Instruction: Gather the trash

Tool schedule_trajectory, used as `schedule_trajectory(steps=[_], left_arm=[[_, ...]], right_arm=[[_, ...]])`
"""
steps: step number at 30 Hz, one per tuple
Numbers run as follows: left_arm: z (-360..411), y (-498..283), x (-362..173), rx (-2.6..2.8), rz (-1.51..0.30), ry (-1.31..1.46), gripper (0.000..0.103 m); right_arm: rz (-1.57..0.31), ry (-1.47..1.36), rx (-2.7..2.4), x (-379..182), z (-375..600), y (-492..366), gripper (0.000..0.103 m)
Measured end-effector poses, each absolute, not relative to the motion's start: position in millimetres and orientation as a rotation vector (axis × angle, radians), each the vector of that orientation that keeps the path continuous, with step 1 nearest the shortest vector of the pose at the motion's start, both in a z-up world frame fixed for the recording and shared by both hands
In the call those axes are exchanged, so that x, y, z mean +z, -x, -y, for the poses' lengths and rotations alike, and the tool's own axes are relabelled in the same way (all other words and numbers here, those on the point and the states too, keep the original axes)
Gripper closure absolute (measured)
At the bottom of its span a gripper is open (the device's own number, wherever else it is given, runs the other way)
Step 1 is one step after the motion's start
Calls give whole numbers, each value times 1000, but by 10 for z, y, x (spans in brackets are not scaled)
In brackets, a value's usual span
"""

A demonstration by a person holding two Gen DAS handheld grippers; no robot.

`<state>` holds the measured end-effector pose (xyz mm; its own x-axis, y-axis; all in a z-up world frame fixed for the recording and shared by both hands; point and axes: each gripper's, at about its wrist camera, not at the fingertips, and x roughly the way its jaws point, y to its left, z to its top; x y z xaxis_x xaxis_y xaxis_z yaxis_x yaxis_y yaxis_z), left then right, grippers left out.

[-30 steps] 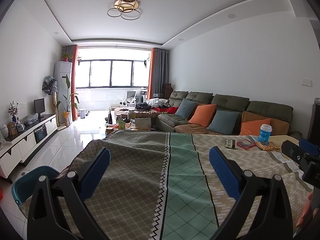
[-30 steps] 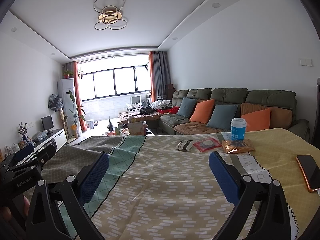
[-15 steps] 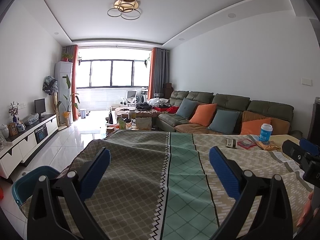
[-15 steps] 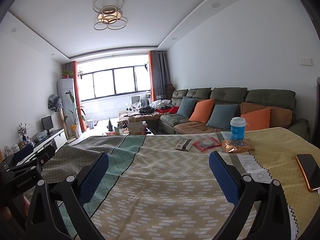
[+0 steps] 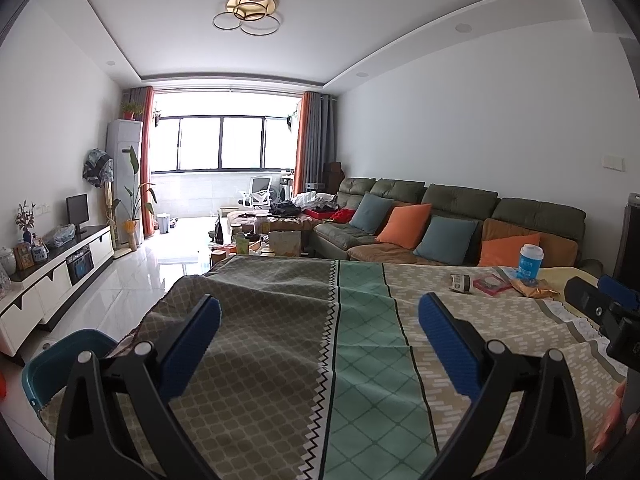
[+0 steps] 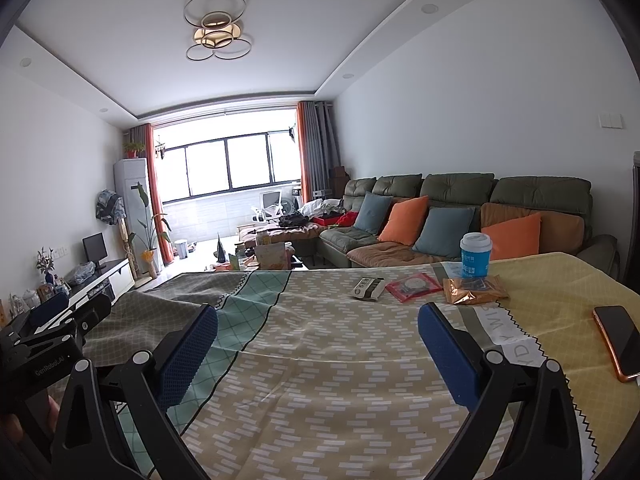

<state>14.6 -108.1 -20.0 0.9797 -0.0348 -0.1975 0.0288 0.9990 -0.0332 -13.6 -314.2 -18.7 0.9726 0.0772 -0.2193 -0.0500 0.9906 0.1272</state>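
On the far side of the cloth-covered table (image 6: 320,380) lie a small dark wrapper (image 6: 368,289), a red packet (image 6: 414,287) and a crinkled gold packet (image 6: 474,290). A blue paper cup (image 6: 475,255) with a white lid stands behind the gold packet. The left wrist view shows the same group far right: wrapper (image 5: 461,283), red packet (image 5: 491,283), gold packet (image 5: 534,289), cup (image 5: 530,261). My right gripper (image 6: 318,348) hangs open over the cloth, well short of them. My left gripper (image 5: 319,334) is open too, over the table's left part, holding nothing.
A phone (image 6: 618,340) in an orange case lies at the table's right edge. A teal bin (image 5: 60,364) stands on the floor off the table's left corner. Beyond the table are a green sofa (image 6: 460,208) with cushions, a cluttered coffee table (image 5: 264,228) and a TV cabinet (image 5: 52,276).
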Motion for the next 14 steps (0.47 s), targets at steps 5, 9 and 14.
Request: schedule_trajectory(steps=[5, 9, 14], left_arm=[[1073, -176, -195, -29, -228, 43, 4], [1044, -236, -217, -42, -271, 60, 4], [1048, -329, -250, -32, -308, 53, 4]], right_arm=[[-229, -124, 65, -191, 3144, 134, 3], [-233, -128, 61, -163, 3134, 137, 3], [-249, -132, 57, -167, 3123, 121, 3]])
